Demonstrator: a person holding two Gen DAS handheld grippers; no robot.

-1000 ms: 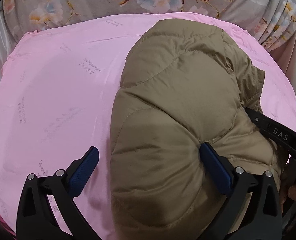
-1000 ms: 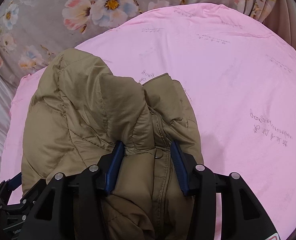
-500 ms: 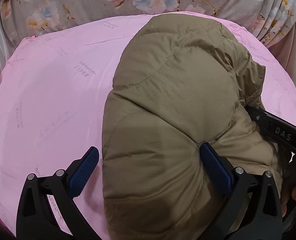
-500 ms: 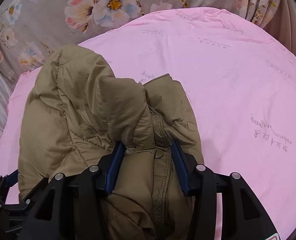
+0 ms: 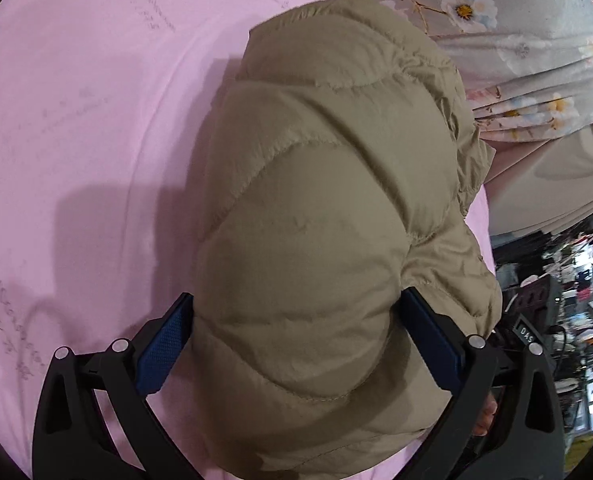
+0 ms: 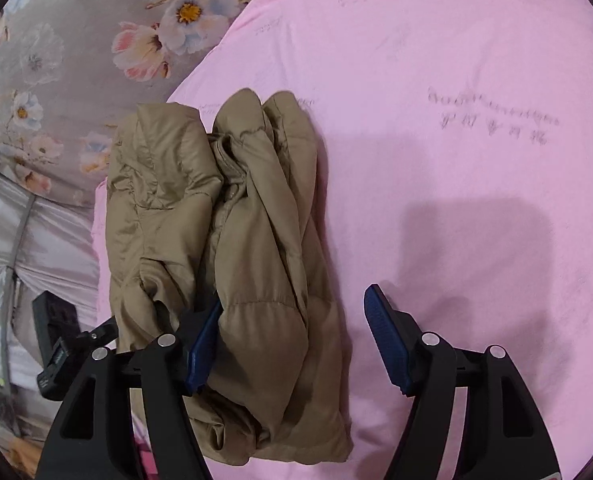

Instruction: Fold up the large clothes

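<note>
Item under handling: one olive-tan quilted jacket, folded into a thick bundle and lying on the pink sheet. In the right wrist view the bundle occupies the frame from 12 o'clock of the left finger down to 6 o'clock, close to the sheet's edge at 9 o'clock, where a grey floral bedspread begins.

Right gripper: jaws spread wide. The left blue pad is in contact with the jacket's folds; the right pad stands apart over bare sheet. Nothing is gripped.

Left gripper: jaws also spread wide, with the puffy jacket bulging between them. Both pads touch or nearly touch the fabric; whether they are squeezing it cannot be determined.

Cluttered dark furnishings appear at 3 to 4 o'clock in the left wrist view.
</note>
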